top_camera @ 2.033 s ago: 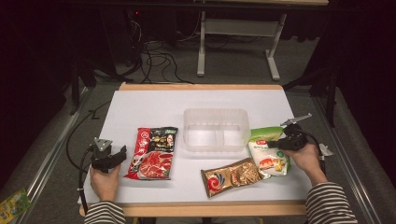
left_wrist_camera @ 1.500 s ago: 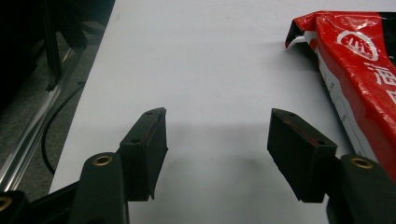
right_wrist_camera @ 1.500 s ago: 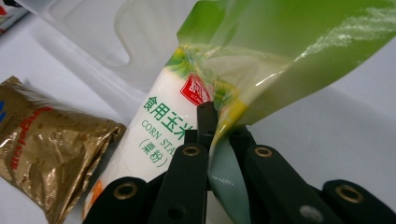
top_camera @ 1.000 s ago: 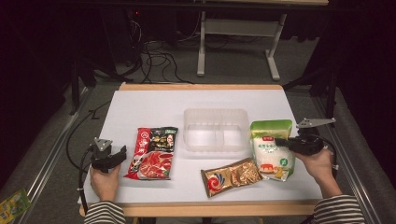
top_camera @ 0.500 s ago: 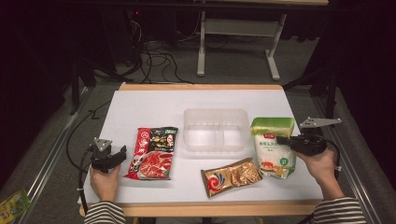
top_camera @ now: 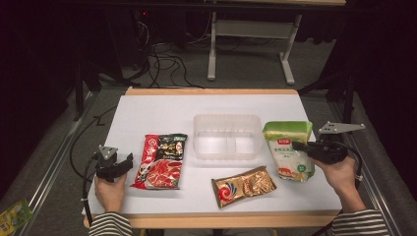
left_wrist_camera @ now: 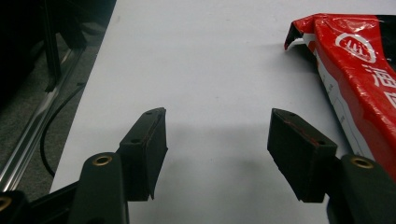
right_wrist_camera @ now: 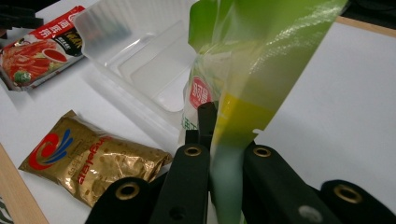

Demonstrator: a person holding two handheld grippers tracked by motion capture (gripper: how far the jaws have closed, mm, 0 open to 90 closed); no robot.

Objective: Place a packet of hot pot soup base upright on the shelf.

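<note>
your left gripper [top_camera: 114, 166] has not stirred: it rests on the white surface [top_camera: 162, 110] just left of the red packet [top_camera: 162, 161], fingers [left_wrist_camera: 144, 149] spread with nothing between them. left of the clear tray [top_camera: 227, 136] that red packet lies flat as before, and the gold packet [top_camera: 244, 186] lies in front of the tray. right of the tray, your right gripper [top_camera: 301, 147] pinches the green pouch [top_camera: 290, 150] by its right edge, fingers pressed together on the film. two seconds ago the pouch lay flat; now it hangs upright, its bottom edge about clear of the surface. it looks ready to swing over the tray.
</note>
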